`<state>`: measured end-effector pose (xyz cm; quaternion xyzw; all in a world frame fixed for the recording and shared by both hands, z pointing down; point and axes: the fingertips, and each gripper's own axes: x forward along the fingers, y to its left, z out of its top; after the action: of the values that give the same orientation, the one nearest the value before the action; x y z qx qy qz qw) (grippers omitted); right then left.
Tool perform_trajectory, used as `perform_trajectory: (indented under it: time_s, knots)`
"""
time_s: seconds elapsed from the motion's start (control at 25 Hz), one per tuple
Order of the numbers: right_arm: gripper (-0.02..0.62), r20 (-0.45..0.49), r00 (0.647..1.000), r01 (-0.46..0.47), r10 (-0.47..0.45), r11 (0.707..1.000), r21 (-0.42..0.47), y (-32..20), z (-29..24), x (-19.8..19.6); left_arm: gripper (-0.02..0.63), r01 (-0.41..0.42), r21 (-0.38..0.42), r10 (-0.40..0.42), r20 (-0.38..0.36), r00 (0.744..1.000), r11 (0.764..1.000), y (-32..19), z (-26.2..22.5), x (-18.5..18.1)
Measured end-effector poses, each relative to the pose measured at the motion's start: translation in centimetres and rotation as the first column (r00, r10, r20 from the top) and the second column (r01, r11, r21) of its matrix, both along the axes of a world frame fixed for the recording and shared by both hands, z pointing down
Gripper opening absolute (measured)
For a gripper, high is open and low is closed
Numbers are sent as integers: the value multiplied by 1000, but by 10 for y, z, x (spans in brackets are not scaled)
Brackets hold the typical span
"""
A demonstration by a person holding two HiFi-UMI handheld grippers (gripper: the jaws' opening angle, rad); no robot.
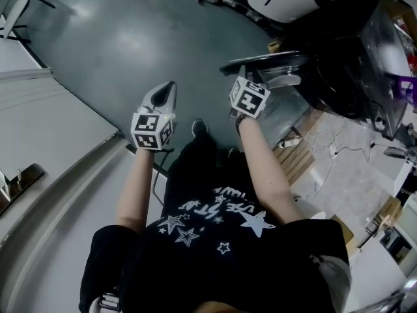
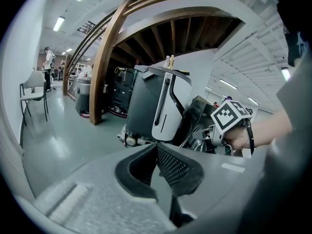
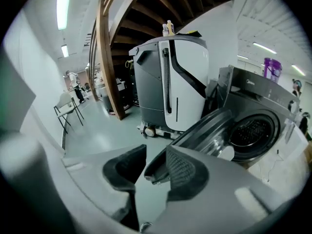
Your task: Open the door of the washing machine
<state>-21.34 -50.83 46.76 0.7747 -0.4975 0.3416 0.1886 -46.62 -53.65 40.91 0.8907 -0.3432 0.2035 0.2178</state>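
The silver-grey front-loading washing machine [image 3: 246,89] stands to the person's right; its round dark-rimmed glass door [image 3: 209,130] already hangs swung open, and the perforated steel drum [image 3: 253,132] shows inside the opening; in the head view the door [image 1: 267,62] juts out over the grey-green floor [image 1: 130,38], just ahead of the right claw [image 1: 240,83].

In the right gripper view the right claw [image 3: 155,154] stands partly open; the free edge of the door reaches in between its jaws and lies close against the right-hand pad, while a strip of floor shows between that edge and the left-hand pad, so the pads do not clamp it; whether the edge touches the pad cannot be told.

The left claw [image 2: 156,147] is held out over the floor, well apart from the door; its jaws meet at the tips and hold nothing.

A tall white-and-grey wheeled machine [image 3: 175,77] stands just beside the washing machine on its left; a curved wooden beam [image 3: 104,57] rises behind it; a metal-framed chair [image 3: 67,108] stands farther off on the floor; a purple container [image 3: 271,67] sits above the washing machine's top.
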Motion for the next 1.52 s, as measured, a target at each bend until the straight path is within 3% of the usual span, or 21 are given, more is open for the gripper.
perform_trajectory:
  time_s: [0.2, 0.32, 0.6, 0.96, 1.52]
  knots:
    - [83, -92, 990, 106, -103, 994, 30, 18, -35, 11, 11, -22, 20, 22, -17, 1000, 1000, 11, -24, 15]
    - [8, -128, 986, 112, -105, 993, 48, 34, -47, 30, 11, -35, 25, 36, -22, 999, 999, 24, -33, 30]
    - [5, -133, 986, 117, -101, 986, 120, 75, -75, 72, 11, -64, 61, 65, -15, 998, 996, 68, -52, 66]
    - [5, -140, 983, 144, -118, 971, 188, 138, -109, 115, 11, -30, 126, 30, 1, 1000, 992, 125, -79, 96]
    - [5, -134, 981, 177, -143, 942, 285, 214, -142, 145, 11, 1, 175, -1, -3, 1000, 985, 222, -104, 127]
